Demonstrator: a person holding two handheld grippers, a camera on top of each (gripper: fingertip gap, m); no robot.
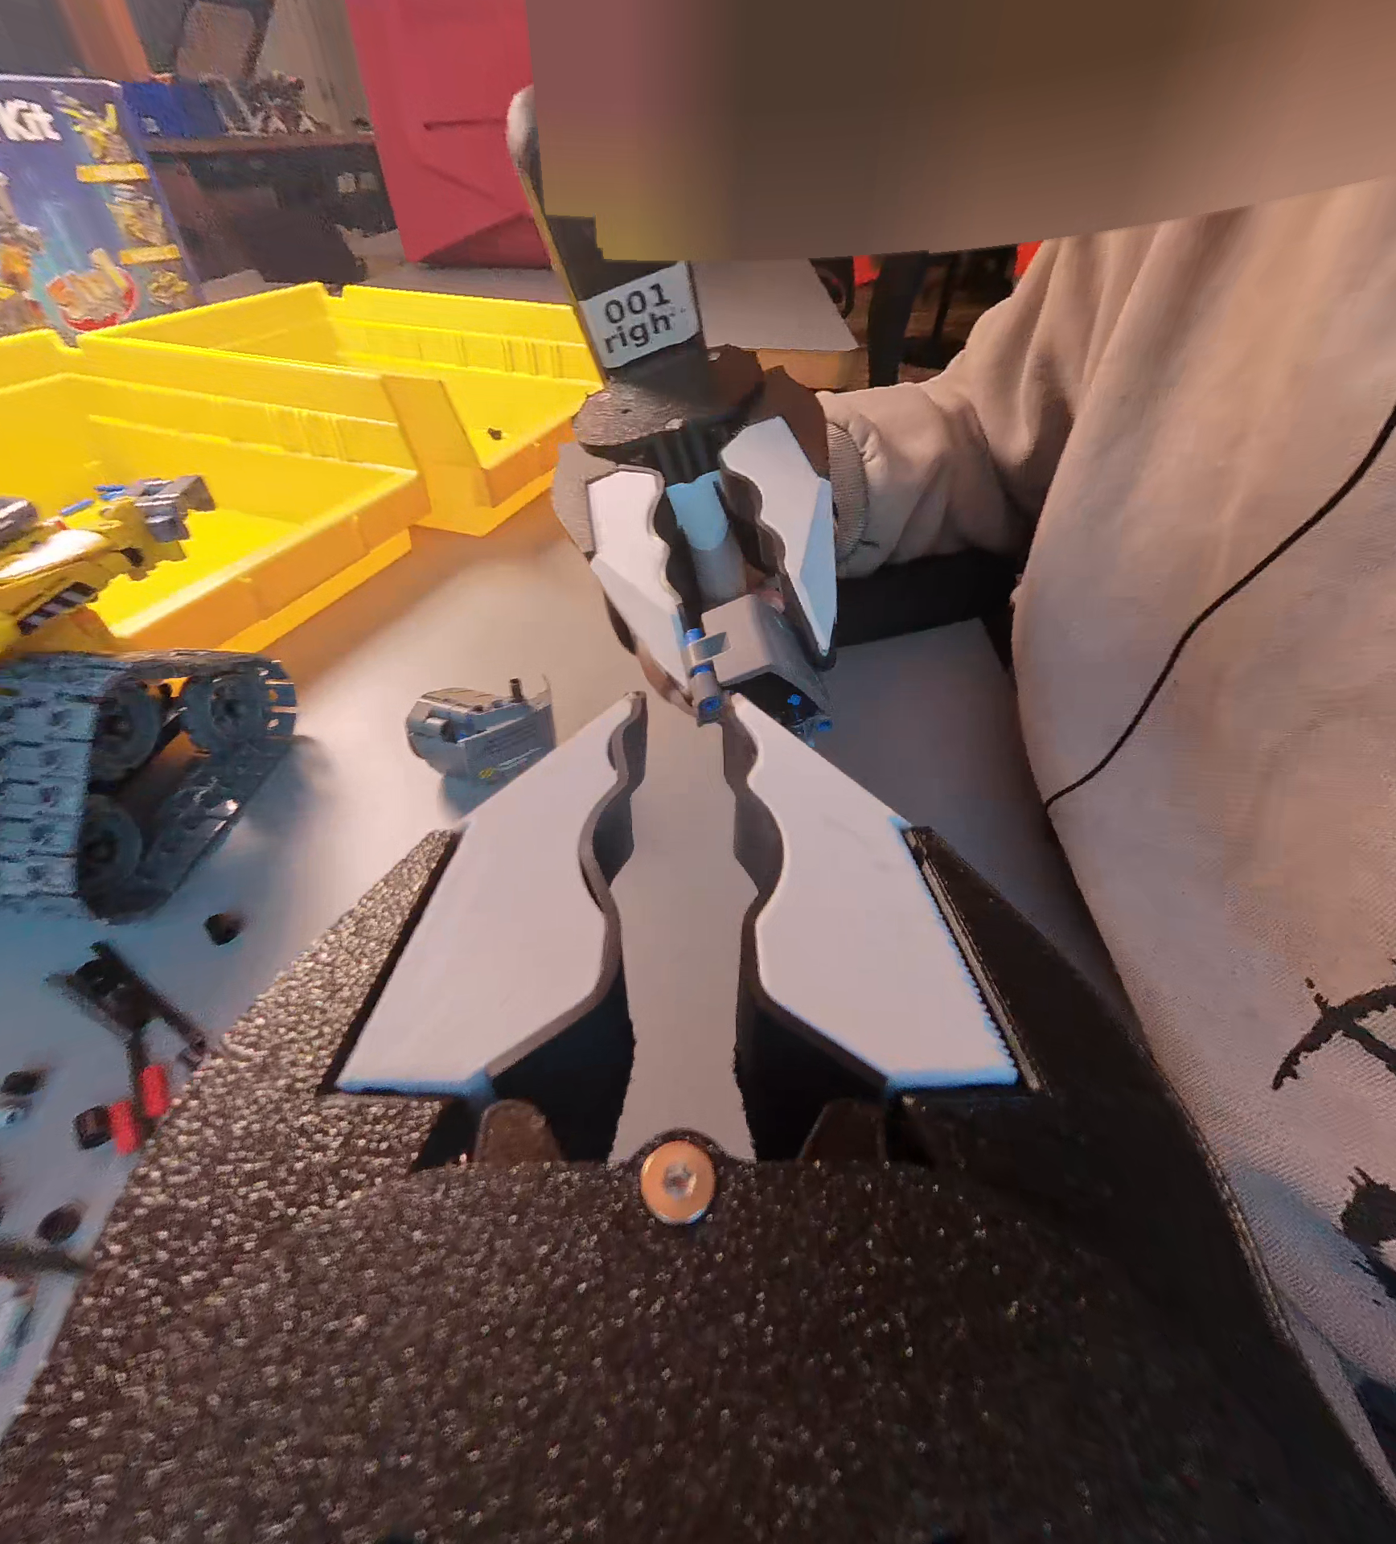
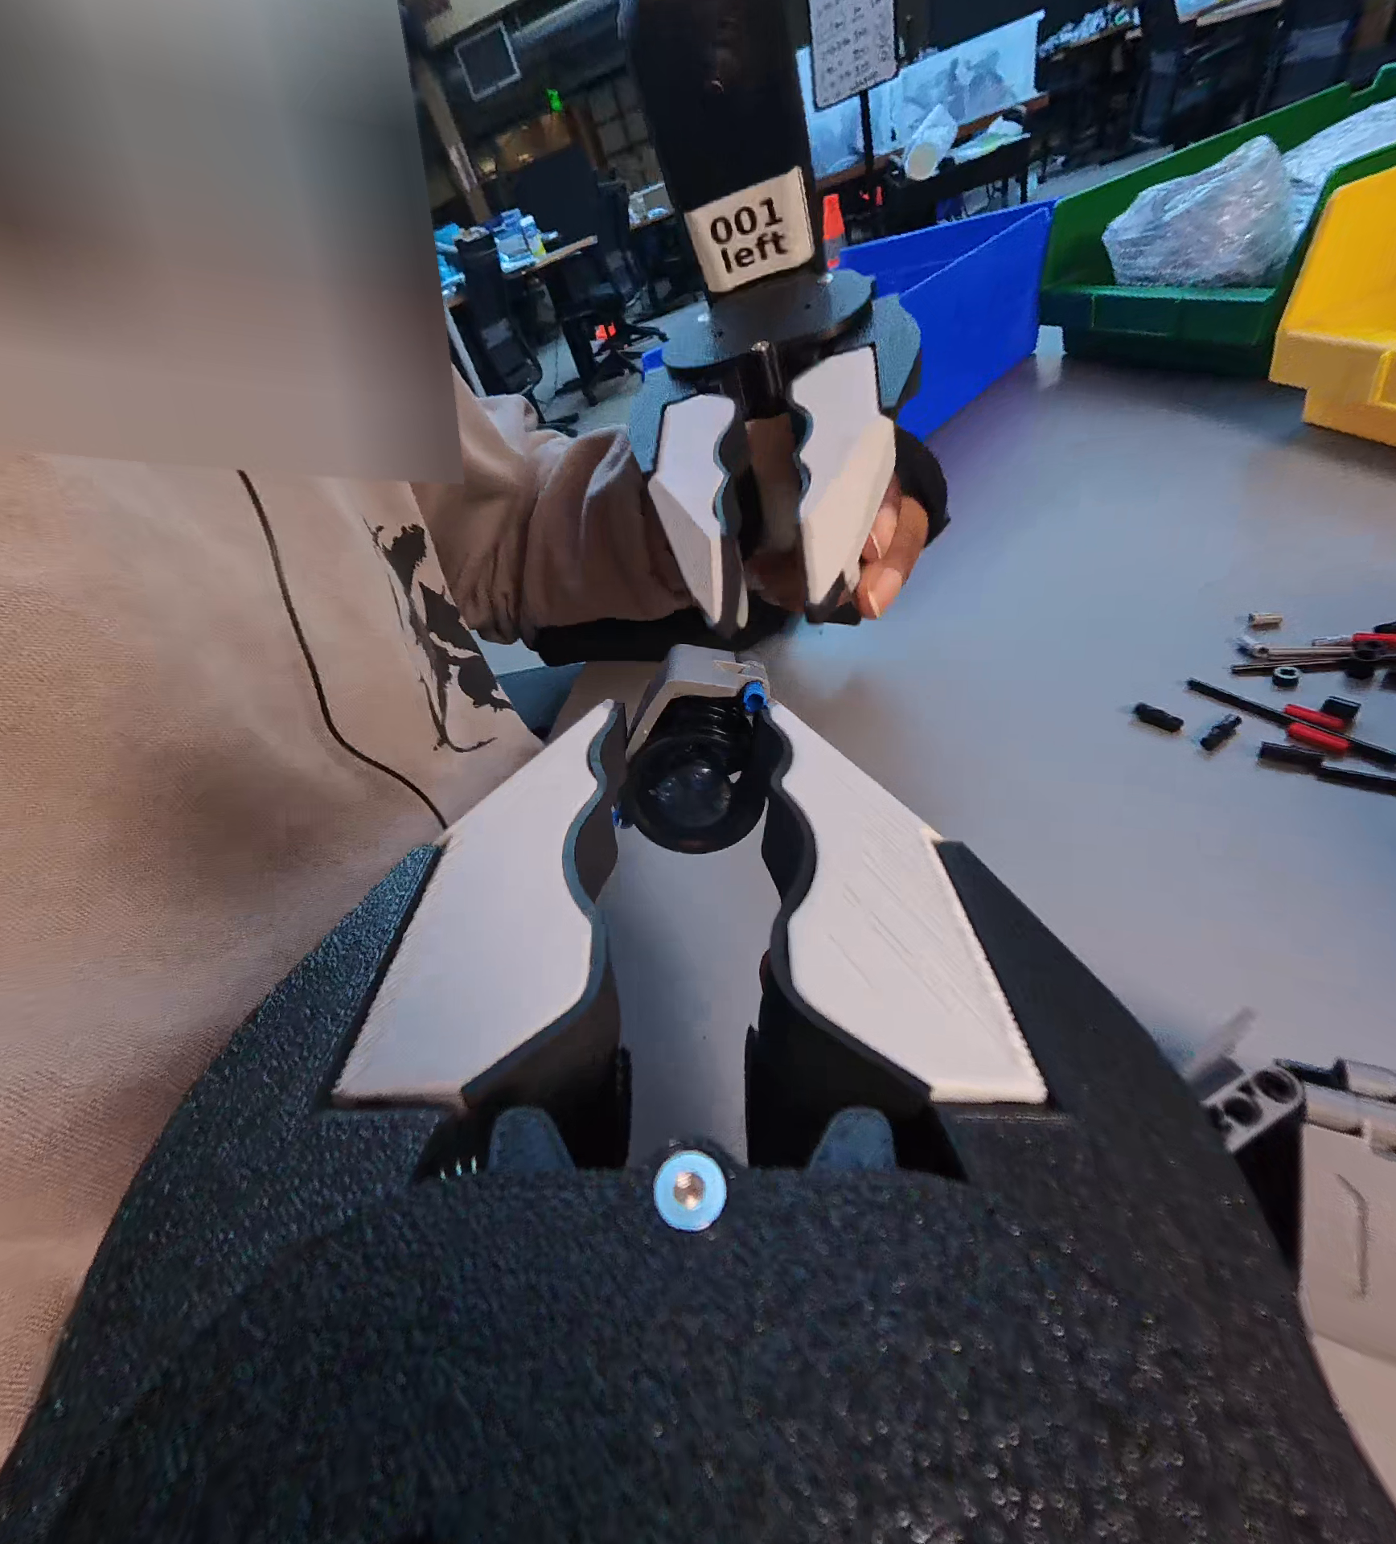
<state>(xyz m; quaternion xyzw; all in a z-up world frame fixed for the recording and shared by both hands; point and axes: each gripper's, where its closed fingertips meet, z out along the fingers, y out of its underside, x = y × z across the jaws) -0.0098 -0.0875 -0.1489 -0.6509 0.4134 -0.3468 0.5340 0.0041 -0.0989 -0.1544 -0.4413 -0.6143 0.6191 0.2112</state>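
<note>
My right gripper (image 2: 693,710) is shut on a small grey and black part (image 2: 690,769) with a black coil and blue pins, held just above the grey table (image 2: 1054,543). In the left wrist view this gripper (image 1: 749,668) faces me with the part (image 1: 741,643) between its fingers. My left gripper (image 1: 688,706) is open and empty. Its fingertips (image 1: 636,706) sit right at the part's blue-pinned end. In the right wrist view the left gripper (image 2: 774,614) hangs just beyond the part, jaws apart, with a hand behind it.
A yellow tracked model vehicle (image 1: 68,693) and a grey motor block (image 1: 482,735) stand to the left, with yellow bins (image 1: 260,434) and a kit box (image 1: 35,192) behind. Loose red and black pins (image 2: 1346,710) lie right. Blue (image 2: 970,309), green (image 2: 1179,309) and yellow (image 2: 1388,334) bins stand behind.
</note>
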